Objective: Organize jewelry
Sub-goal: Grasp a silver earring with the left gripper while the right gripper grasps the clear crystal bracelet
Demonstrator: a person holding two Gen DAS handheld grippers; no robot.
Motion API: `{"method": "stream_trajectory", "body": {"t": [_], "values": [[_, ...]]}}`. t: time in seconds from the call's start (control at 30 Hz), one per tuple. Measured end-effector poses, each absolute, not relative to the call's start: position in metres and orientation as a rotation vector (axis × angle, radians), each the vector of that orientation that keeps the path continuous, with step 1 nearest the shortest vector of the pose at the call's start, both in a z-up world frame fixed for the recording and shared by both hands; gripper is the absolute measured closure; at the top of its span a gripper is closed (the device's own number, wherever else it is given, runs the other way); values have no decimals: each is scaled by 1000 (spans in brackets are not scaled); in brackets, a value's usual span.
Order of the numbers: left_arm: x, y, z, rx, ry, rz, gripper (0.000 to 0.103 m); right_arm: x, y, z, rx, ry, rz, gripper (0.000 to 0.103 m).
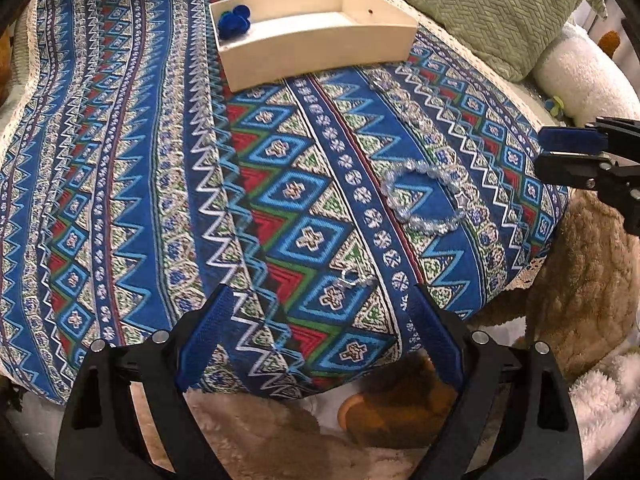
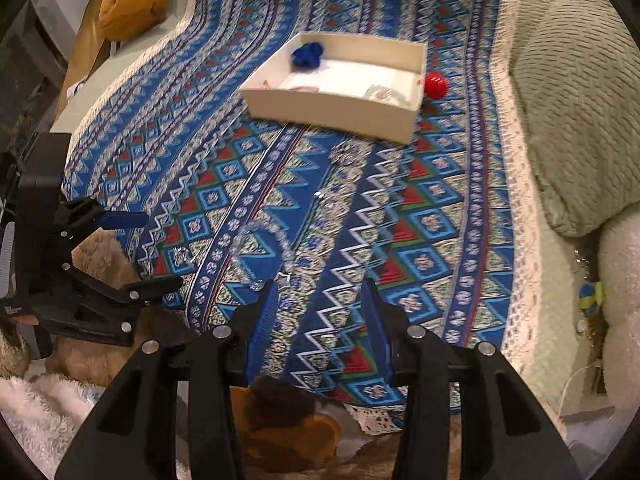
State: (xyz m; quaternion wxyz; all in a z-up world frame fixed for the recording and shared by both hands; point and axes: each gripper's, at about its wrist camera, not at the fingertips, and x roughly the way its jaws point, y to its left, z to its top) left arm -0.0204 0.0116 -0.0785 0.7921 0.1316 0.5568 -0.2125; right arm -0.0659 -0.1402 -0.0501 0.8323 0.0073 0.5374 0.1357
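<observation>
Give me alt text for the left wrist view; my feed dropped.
The open left hand-held gripper hovers over a blue patterned cloth, a clear bead bracelet lying ahead to its right. Farther back sits a cream tray holding a blue fabric piece; the right hand-held gripper enters at right.

Busy blue patterned cloth point(image 1: 280, 184) with a lace edge covers the whole surface — green textured cushion point(image 1: 500, 12) sits at the far right corner. Brown plush toy point(image 2: 136, 0) off to the far left, white fluffy plush point(image 1: 580, 76) beside the cushion — shaggy tan fur point(image 1: 580, 280) below the cloth's edge.
</observation>
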Motion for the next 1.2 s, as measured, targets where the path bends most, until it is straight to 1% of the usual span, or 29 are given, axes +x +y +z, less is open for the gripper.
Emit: {"method": "stream_trajectory", "body": {"t": [0.23, 0.43, 0.7, 0.83, 0.9, 0.97, 1.0, 1.07, 1.1, 1.17, 1.2], "values": [[-22, 7, -96, 278, 1236, -458, 16, -53, -121, -76, 7, 1216, 322, 59], [-18, 3, -99, 274, 1233, -462, 16, -33, -109, -93, -7, 1259, 333, 59], [-10, 5, -99, 259, 1233, -462, 27, -16, -102, -104, -24, 1279, 335, 59], [-9, 11, -98, 252, 1230, -450, 39, -12, -100, -106, -30, 1280, 335, 59], [-9, 15, -97, 249, 1227, -443, 44, -12, -99, -106, -48, 1278, 331, 62], [-9, 21, -95, 246, 1225, -435, 52, -12, -99, -106, -61, 1276, 324, 66], [-9, 23, -94, 241, 1224, -431, 54, -11, -98, -106, -58, 1276, 324, 67], [-9, 30, -93, 229, 1224, -420, 66, -10, -99, -107, -55, 1276, 321, 72], [-8, 33, -92, 224, 1224, -416, 68, -10, -101, -107, -54, 1276, 318, 73], [-7, 42, -90, 208, 1226, -403, 84, -10, -103, -107, -60, 1274, 312, 80], [-5, 47, -90, 193, 1229, -396, 88, -10, -103, -107, -64, 1273, 307, 82]]}}
